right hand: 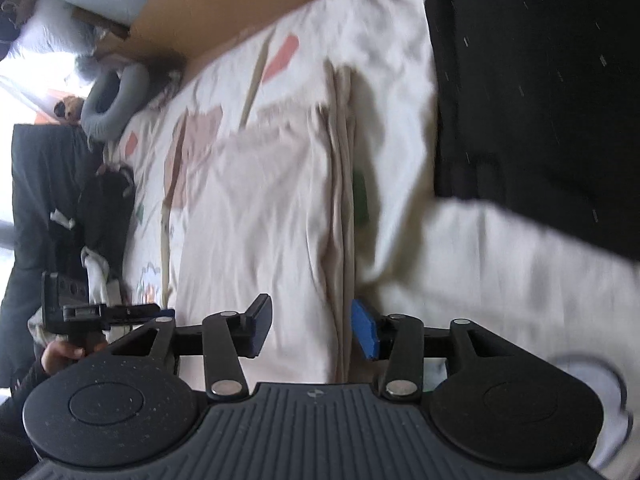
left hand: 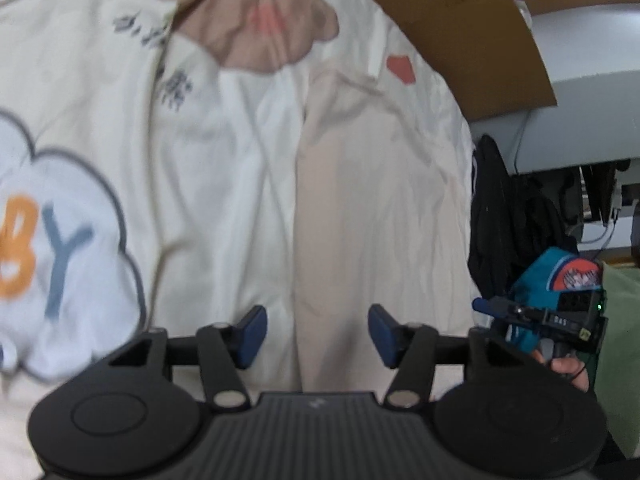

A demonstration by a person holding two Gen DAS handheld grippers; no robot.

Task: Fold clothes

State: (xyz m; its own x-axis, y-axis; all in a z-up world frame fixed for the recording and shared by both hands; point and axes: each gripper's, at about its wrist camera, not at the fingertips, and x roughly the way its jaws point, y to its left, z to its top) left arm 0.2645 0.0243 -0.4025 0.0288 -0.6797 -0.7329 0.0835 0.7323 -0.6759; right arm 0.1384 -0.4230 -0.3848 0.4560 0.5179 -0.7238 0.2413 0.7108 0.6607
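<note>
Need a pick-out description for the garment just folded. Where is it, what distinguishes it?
Start from the printed cream bedsheet that fills both wrist views. On it lies the folded beige garment, a plain long panel running away from the open right gripper; its stacked layers show along its right edge. Unlike the black garment to its right and the sheet's coloured patches, it is plain and unprinted.

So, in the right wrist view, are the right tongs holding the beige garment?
No, the right tongs stand open above the beige garment, with neither blue pad pressing on it.
</note>
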